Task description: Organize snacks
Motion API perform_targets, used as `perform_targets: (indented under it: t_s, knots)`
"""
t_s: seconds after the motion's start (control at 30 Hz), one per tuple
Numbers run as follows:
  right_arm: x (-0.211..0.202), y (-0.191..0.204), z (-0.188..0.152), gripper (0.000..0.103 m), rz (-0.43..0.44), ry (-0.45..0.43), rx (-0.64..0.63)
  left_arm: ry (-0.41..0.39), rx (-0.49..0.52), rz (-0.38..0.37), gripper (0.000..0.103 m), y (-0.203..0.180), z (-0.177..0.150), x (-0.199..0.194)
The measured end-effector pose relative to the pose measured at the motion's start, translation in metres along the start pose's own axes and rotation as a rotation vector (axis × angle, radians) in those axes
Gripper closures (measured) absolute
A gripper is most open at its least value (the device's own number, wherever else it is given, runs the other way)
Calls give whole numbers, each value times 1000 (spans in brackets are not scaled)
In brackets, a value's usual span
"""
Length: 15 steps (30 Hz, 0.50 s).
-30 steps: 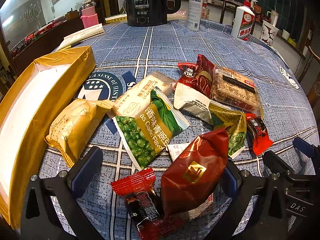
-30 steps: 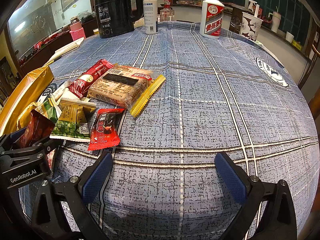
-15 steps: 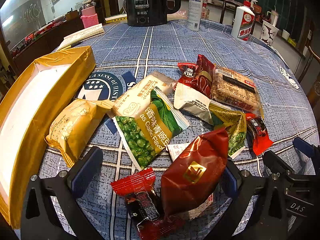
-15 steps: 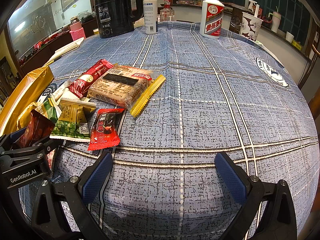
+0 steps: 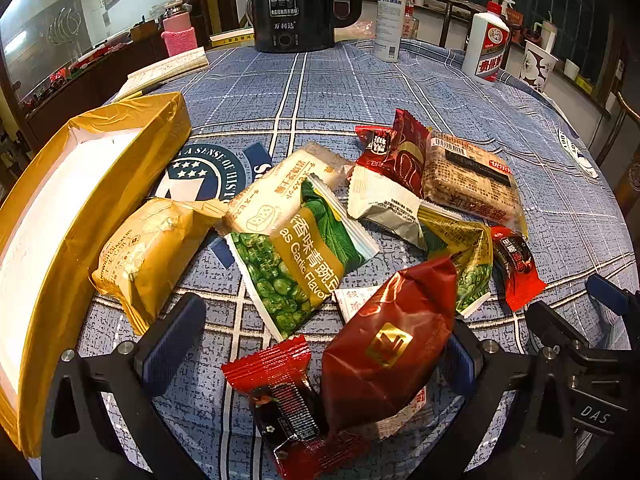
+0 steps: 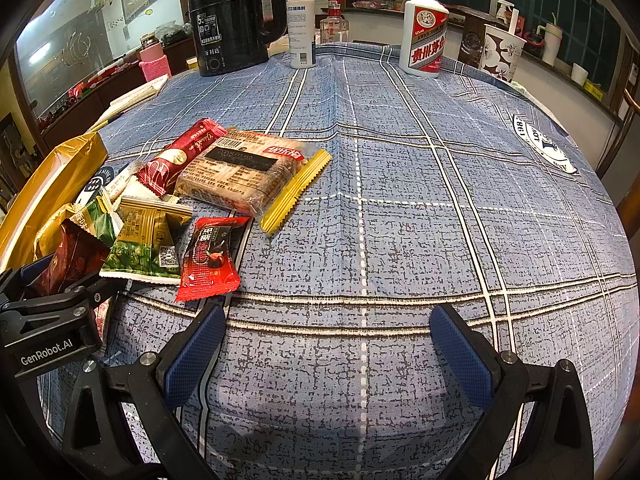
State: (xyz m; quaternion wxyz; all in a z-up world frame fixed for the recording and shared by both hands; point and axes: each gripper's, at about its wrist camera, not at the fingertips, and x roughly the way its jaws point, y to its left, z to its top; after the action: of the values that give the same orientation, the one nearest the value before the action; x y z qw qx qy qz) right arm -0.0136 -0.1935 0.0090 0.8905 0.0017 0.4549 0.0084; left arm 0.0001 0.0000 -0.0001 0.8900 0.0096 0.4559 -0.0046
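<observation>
Left wrist view: left gripper (image 5: 316, 344) spread wide around a dark red foil snack packet (image 5: 384, 344).
Right gripper (image 6: 328, 352) gapes over bare blue plaid tablecloth (image 6: 400, 208); snack pile lies forward-left.

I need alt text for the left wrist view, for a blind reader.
The open left gripper hovers above snack packets on a blue checked tablecloth, a dark red packet nearest. A yellow box lies left; a black kettle stands behind.

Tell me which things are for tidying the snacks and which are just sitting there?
For the job: green pea packet, dark red packet, yellow packet, brown biscuit pack, gold box.

Just sitting there: kettle, spray bottle, white bottle, paper cup.
</observation>
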Motion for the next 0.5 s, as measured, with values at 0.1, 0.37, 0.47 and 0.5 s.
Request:
perform_targets:
  t_s: [0.1, 0.37, 0.47, 0.5]
  knots:
    - [0, 0, 0, 1, 0, 0, 0, 0, 0, 0, 0, 0, 0, 0]
    - [0, 0, 0, 1, 0, 0, 0, 0, 0, 0, 0, 0, 0, 0]
    - [0, 0, 1, 1, -4, 0, 8, 0, -2, 2, 0, -1, 0, -2]
    - [0, -1, 0, 1, -9, 0, 14, 0, -2, 2, 0, -2, 0, -2]
